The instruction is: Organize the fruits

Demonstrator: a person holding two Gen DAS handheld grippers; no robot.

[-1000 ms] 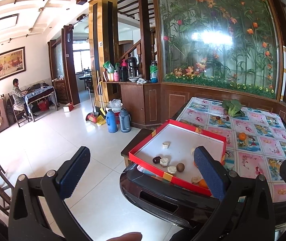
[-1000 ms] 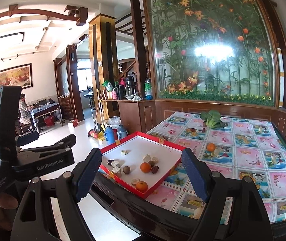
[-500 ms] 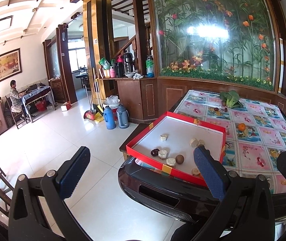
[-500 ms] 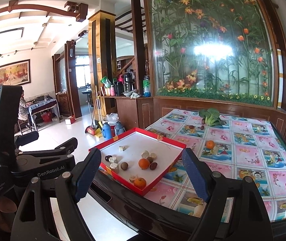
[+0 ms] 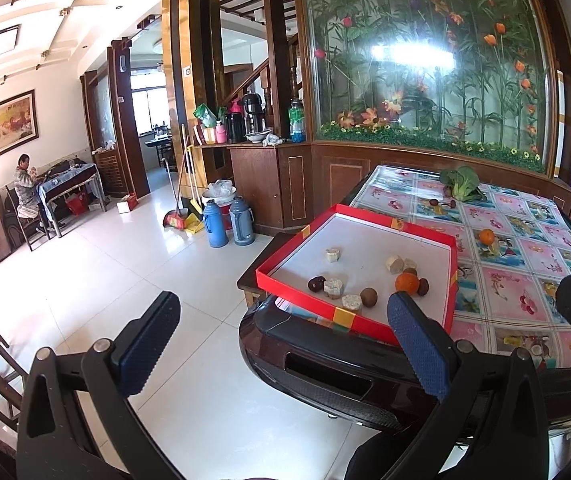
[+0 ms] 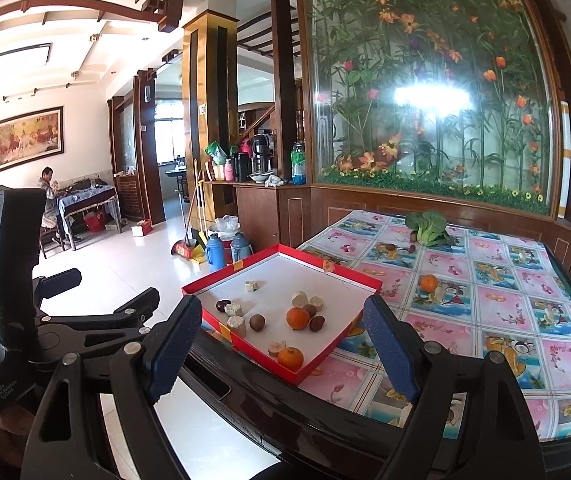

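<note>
A red-rimmed white tray [image 6: 337,276] [image 5: 365,214] sits on the near left corner of the table. It holds two oranges [image 6: 298,317] [image 5: 406,282], brown round fruits [image 6: 257,322] and pale cut pieces [image 6: 298,299]. Another orange [image 6: 429,283] [image 5: 486,236] lies on the flowered tablecloth [image 6: 497,320]. A leafy green vegetable [image 6: 429,227] lies at the far side with small dark fruits [image 6: 390,246] beside it. My left gripper [image 5: 281,344] is open and empty, off the table's near corner. My right gripper [image 6: 283,344] is open and empty, in front of the tray.
The left gripper's body [image 6: 25,312] shows at the left of the right wrist view. The table has a dark rounded edge [image 5: 325,364]. Two blue flasks [image 5: 227,226] stand on the white floor by a wooden cabinet [image 5: 285,184]. A glass flower panel [image 6: 425,80] backs the table.
Both views have shifted slightly: the tray and table sit a little nearer and more to the left in the right wrist view. More of the tray's fruit shows past the left gripper's finger. Both grippers stay open.
</note>
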